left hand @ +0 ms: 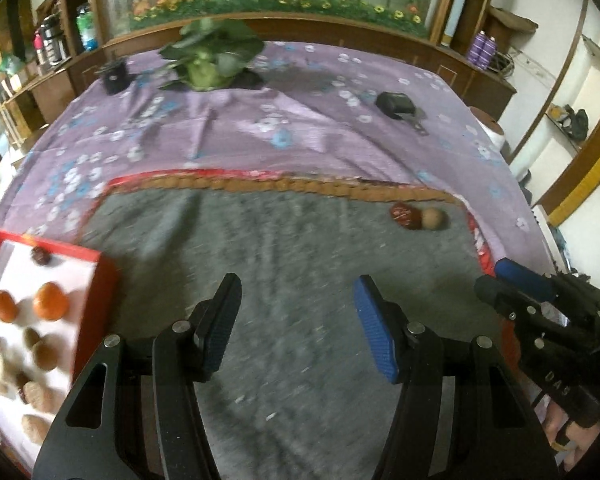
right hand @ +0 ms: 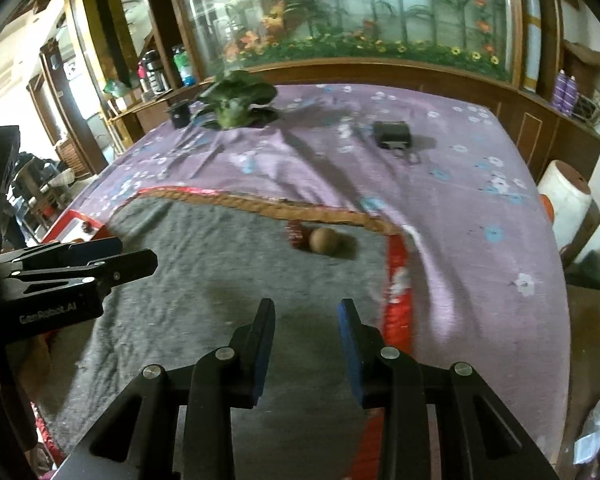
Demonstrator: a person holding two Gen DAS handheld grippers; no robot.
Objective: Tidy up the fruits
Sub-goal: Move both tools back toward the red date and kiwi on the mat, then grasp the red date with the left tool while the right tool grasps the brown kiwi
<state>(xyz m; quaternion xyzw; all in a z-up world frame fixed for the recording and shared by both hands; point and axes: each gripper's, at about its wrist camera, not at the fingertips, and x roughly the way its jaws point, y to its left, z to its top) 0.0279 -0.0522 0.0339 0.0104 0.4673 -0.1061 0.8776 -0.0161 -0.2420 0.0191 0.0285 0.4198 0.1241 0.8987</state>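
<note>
Grey mat, two fruits left by its far border

Grey cloth (left hand: 284,280) covers the near part of a bed spread with a purple flowered sheet (left hand: 228,132), and both grippers hang above it, pointing down and forward.

Only the left wrist view shows the inside of the red-rimmed tray (left hand: 96,280) at the mat's left edge: two oranges (left hand: 50,302) side by side, a small dark red fruit (left hand: 41,257) near the far rim, and a cluster of tan, lumpy fruits (left hand: 44,354) nearer the camera. In the right wrist view just the tray's far corner shows, behind the other gripper. That view alone takes in the white roll (right hand: 568,200) off the bed's right side.

Both views show a dark red fruit (left hand: 404,215) and a round brown fruit (left hand: 434,219) touching each other on the grey cloth, just inside its woven orange border (left hand: 300,188).

Left gripper (left hand: 296,312): jaws set well apart, released, nothing between them. Right gripper (right hand: 306,332): jaws narrower but plainly parted, also empty, only grey cloth visible through the gap. Neither touches any fruit.
</note>
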